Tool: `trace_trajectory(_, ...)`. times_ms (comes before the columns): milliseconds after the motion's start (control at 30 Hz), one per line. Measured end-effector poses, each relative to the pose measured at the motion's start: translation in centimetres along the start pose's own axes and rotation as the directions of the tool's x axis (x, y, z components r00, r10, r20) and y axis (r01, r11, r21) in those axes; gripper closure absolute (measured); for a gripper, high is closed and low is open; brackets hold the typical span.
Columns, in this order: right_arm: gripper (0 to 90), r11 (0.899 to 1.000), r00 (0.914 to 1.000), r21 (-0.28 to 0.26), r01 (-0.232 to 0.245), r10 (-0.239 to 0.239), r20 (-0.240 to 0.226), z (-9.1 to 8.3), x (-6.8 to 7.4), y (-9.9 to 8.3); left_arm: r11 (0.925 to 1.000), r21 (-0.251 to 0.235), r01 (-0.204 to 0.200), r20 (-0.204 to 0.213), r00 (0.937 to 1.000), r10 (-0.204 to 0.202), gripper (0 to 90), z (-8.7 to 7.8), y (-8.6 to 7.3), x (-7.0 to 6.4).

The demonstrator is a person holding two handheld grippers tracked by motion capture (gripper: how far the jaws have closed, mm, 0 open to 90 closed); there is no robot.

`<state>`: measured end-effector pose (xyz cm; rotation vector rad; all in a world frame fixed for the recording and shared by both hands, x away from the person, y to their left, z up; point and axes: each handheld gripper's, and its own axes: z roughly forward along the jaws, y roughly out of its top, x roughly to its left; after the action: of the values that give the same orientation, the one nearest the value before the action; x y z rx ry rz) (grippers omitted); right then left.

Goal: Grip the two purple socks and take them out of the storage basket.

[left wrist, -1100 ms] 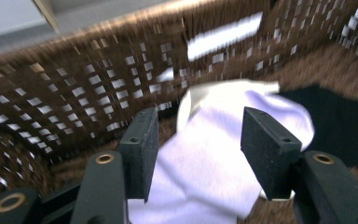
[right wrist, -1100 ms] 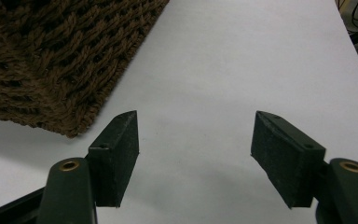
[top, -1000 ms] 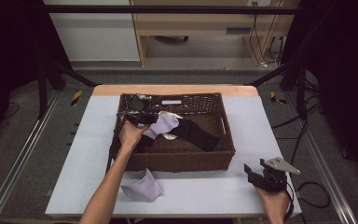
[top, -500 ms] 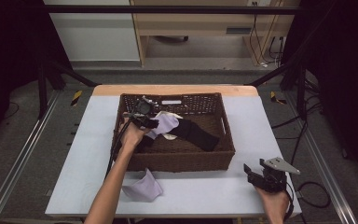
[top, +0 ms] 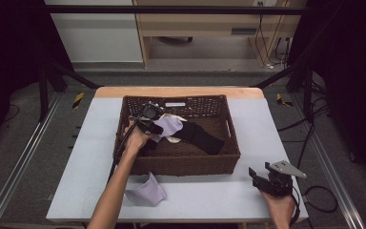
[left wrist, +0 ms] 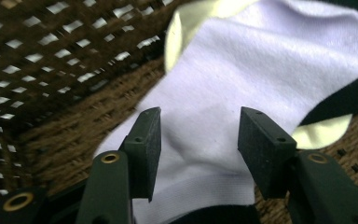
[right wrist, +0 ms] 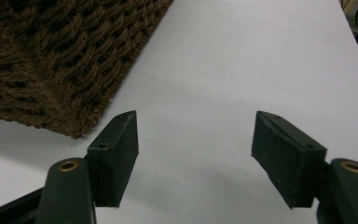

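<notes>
A brown wicker basket (top: pixel 181 164) stands mid-table. Inside it a lilac sock (top: pixel 171 126) lies partly over a black sock (top: pixel 202 137) and a cream sock (top: pixel 174 140). My left gripper (top: pixel 156 126) reaches into the basket's left side. In the left gripper view it (left wrist: pixel 199 135) is open, its jaws set either side of the lilac sock (left wrist: pixel 242 93) near its cuff, with cream fabric (left wrist: pixel 321 133) showing beneath. My right gripper (top: pixel 259 175) is held over the table's front right. It (right wrist: pixel 196 140) is open with nothing between its jaws, and the basket's corner (right wrist: pixel 51 60) lies to its left.
A second lilac sock (top: pixel 147 193) lies folded on the white table (top: pixel 209 198) in front of the basket, beside the person's left forearm. Dark frame rails and cables run along both sides of the table.
My left gripper has moved slightly right inside the basket and turned down onto the lilac sock. The right gripper has stayed where it was.
</notes>
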<state>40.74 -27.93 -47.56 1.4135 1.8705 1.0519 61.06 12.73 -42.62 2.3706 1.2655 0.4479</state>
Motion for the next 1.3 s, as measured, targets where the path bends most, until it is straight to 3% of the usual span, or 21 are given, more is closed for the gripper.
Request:
trace_trajectory(100,31.7,1.0,1.0,-0.001,-0.005,0.005,0.0,0.0,0.0,0.0,0.9978,0.058,-0.032,-0.007,0.9994,0.033,50.1,0.5,0.1,-0.4)
trace_trajectory(267,31.9,1.0,1.0,0.0,0.001,-0.001,-0.002,0.0,0.0,0.0,0.9951,0.089,-0.044,0.009,0.999,0.043,61.7,0.6,0.1,-0.5)
trace_trajectory(367,32.3,1.0,1.0,0.0,-0.001,0.001,-0.002,-0.1,0.0,0.0,0.9946,0.1,-0.028,0.036,0.999,0.025,80.2,0.5,0.1,-0.3)
trace_trajectory(500,32.3,1.0,1.0,0.0,-0.001,0.001,-0.001,-0.1,0.0,0.0,0.9949,0.1,-0.014,0.044,0.999,0.01,85.5,0.2,0.1,-0.2)
trace_trajectory(667,32.4,1.0,1.0,0.0,-0.002,0.002,0.0,-0.1,0.0,-0.1,0.9999,-0.011,-0.002,0.05,0.9988,0.002,85.7,-1.3,0.0,-0.1)
trace_trajectory(700,32.4,1.0,1.0,0.004,-0.005,0.005,-0.001,-0.1,0.0,-0.1,0.9982,-0.059,-0.009,0.046,0.9989,0.011,85.8,-2.1,-0.1,-0.2)
trace_trajectory(733,32.4,1.0,1.0,0.005,-0.004,0.004,-0.002,-0.1,0.0,0.0,0.9982,-0.059,-0.009,0.046,0.9989,0.011,85.8,-2.1,-0.1,-0.2)
trace_trajectory(767,32.4,1.0,1.0,0.003,0.003,-0.003,0.002,0.0,0.0,-0.1,0.9941,-0.108,-0.007,0.046,0.9989,0.012,85.9,-2.8,-0.2,-0.3)
trace_trajectory(800,32.4,1.0,1.0,0.003,0.003,-0.003,0.002,0.0,0.0,-0.1,0.9941,-0.108,-0.007,0.046,0.9989,0.012,85.9,-2.8,-0.2,-0.3)
trace_trajectory(833,32.5,1.0,1.0,0.005,-0.004,0.004,-0.001,-0.1,0.0,0.0,0.987,-0.16,-0.013,0.043,0.9989,0.02,85.9,-3.5,-0.2,-0.5)
trace_trajectory(867,32.5,1.0,1.0,0.005,-0.004,0.004,-0.001,-0.1,0.0,0.0,0.987,-0.16,-0.013,0.043,0.9989,0.02,86.0,-3.5,-0.2,-0.5)
trace_trajectory(900,32.6,1.0,1.0,0.003,-0.005,0.005,0.003,-0.1,0.0,0.0,0.9758,-0.218,-0.016,0.05,0.9984,0.027,86.0,-4.2,-0.2,-0.7)
trace_trajectory(933,32.6,1.0,1.0,0.003,-0.005,0.005,0.003,-0.1,0.0,0.0,0.9758,-0.218,-0.016,0.05,0.9984,0.027,86.0,-4.2,-0.2,-0.7)
trace_trajectory(1000,32.6,1.0,1.0,-0.001,-0.002,0.002,0.004,-0.2,-0.1,-0.1,0.9623,-0.271,-0.022,0.047,0.9982,0.036,86.1,-5.2,-0.2,-1.0)
trace_trajectory(1067,32.7,1.0,1.0,0.0,-0.001,0.001,0.006,-0.2,-0.2,-0.1,0.9363,-0.351,-0.023,0.052,0.9977,0.044,86.2,-6.8,-0.4,-1.3)
trace_trajectory(1100,32.7,1.0,1.0,0.0,-0.002,0.002,0.006,-0.2,-0.1,-0.1,0.927,-0.375,-0.016,0.066,0.9968,0.044,86.3,-7.3,-0.4,-1.4)
trace_trajectory(1133,32.7,1.0,1.0,-0.001,-0.003,0.003,0.005,-0.2,-0.1,-0.1,0.927,-0.375,-0.016,0.066,0.9968,0.044,86.3,-7.3,-0.4,-1.4)
trace_trajectory(1200,32.7,1.0,1.0,-0.002,-0.003,0.003,0.006,-0.2,-0.1,-0.1,0.9131,-0.407,-0.022,0.066,0.9964,0.054,86.3,-8.3,-0.7,-1.6)
trace_trajectory(1233,32.7,1.0,1.0,-0.001,-0.003,0.003,0.006,-0.2,-0.1,-0.1,0.899,-0.437,-0.028,0.067,0.9957,0.064,86.3,-9.2,-1.0,-1.9)
trace_trajectory(1267,32.7,1.0,1.0,-0.001,-0.003,0.003,0.006,-0.2,-0.1,-0.1,0.899,-0.437,-0.028,0.067,0.9957,0.064,86.3,-9.2,-1.0,-1.9)
trace_trajectory(1300,32.7,1.0,1.0,0.0,0.0,0.0,0.007,-0.2,-0.2,-0.1,0.8865,-0.462,-0.033,0.074,0.9943,0.076,86.3,-10.1,-1.3,-2.1)
